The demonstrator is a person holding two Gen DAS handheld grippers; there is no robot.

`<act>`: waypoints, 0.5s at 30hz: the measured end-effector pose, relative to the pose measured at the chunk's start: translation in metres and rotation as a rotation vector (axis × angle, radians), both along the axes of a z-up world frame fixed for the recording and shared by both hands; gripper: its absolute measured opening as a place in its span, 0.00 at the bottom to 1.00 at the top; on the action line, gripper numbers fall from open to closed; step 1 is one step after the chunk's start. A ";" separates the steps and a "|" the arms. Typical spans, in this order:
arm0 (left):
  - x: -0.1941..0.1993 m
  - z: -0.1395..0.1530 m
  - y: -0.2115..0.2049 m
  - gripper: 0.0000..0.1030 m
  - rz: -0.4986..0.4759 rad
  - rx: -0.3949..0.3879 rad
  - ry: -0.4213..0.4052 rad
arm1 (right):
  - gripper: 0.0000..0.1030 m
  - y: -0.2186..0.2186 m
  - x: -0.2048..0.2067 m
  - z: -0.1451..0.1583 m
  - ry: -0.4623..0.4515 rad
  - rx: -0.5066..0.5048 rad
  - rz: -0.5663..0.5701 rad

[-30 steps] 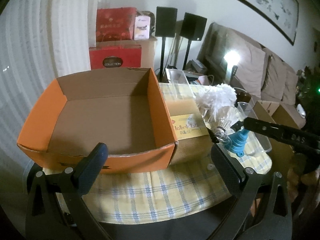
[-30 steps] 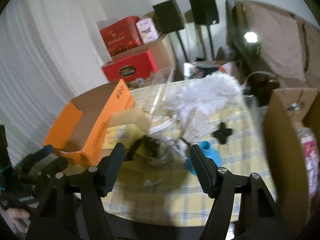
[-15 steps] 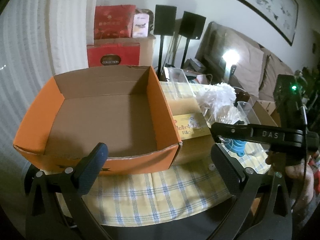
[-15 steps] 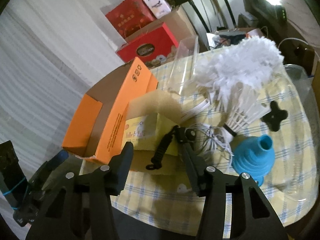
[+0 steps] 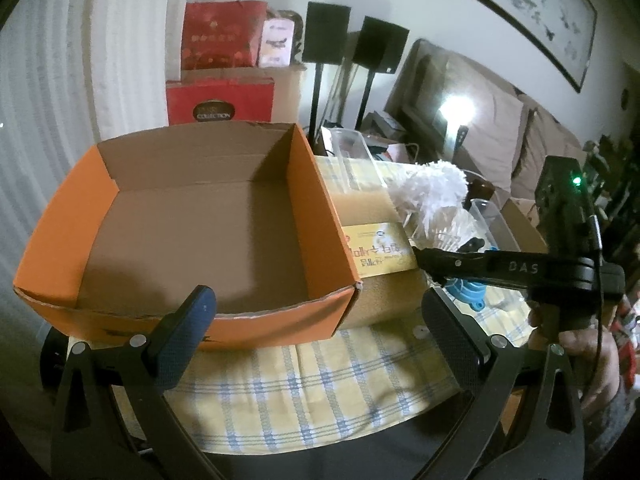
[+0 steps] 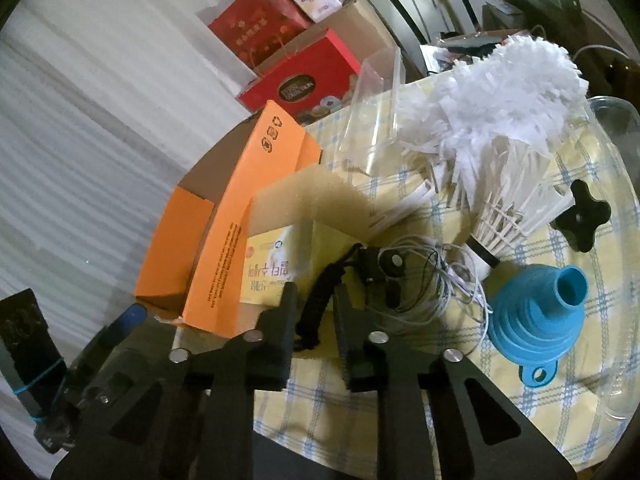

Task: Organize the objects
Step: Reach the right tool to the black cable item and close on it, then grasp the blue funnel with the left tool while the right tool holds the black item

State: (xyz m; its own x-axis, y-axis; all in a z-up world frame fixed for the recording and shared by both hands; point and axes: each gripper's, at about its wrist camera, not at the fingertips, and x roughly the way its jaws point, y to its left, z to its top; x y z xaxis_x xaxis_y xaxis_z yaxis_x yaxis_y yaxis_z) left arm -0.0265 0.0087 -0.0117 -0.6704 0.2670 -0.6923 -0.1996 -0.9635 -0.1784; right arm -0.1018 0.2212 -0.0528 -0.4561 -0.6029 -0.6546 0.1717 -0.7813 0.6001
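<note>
An empty orange cardboard box (image 5: pixel 192 216) stands on the checked tablecloth; it also shows in the right wrist view (image 6: pixel 224 232). My left gripper (image 5: pixel 316 332) is open and empty in front of its near wall. My right gripper (image 6: pixel 314 304) has its jaws nearly shut around a black braided strap (image 6: pixel 324 292) that lies on a yellow-labelled carton (image 6: pixel 276 264). The strap leads to a small black device and tangled white cable (image 6: pixel 424 276). The right gripper (image 5: pixel 436 260) also shows from the side in the left wrist view.
A blue collapsible funnel (image 6: pixel 536 312), a white feather duster (image 6: pixel 500 120), a black knob (image 6: pixel 584 216) and a clear plastic tray (image 6: pixel 376 100) lie on the table. Red gift boxes (image 5: pixel 220 80), speakers and a sofa stand behind.
My right gripper has moved down and forward to the strap on the carton and its jaws have narrowed around it. The left gripper has stayed open by the orange box.
</note>
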 end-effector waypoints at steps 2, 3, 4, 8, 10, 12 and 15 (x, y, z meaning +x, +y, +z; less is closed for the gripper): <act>0.000 0.000 0.003 1.00 -0.006 -0.001 0.000 | 0.11 0.003 0.002 0.003 0.009 0.004 -0.006; 0.000 0.001 0.004 1.00 -0.010 -0.002 0.001 | 0.10 0.004 0.003 0.005 0.015 0.007 -0.006; 0.000 0.001 0.006 1.00 -0.015 -0.002 0.002 | 0.10 0.005 0.005 0.007 0.020 0.006 -0.006; 0.001 0.003 0.013 1.00 -0.055 0.006 0.002 | 0.09 0.010 0.012 0.021 0.053 -0.003 -0.005; 0.002 0.004 0.016 1.00 -0.070 0.006 0.003 | 0.09 0.014 0.017 0.029 0.072 -0.009 -0.006; 0.003 0.004 0.022 1.00 -0.090 0.006 0.003 | 0.09 0.019 0.022 0.038 0.092 -0.020 -0.013; 0.004 0.004 0.028 1.00 -0.123 0.007 -0.003 | 0.09 0.026 0.030 0.053 0.126 -0.036 -0.024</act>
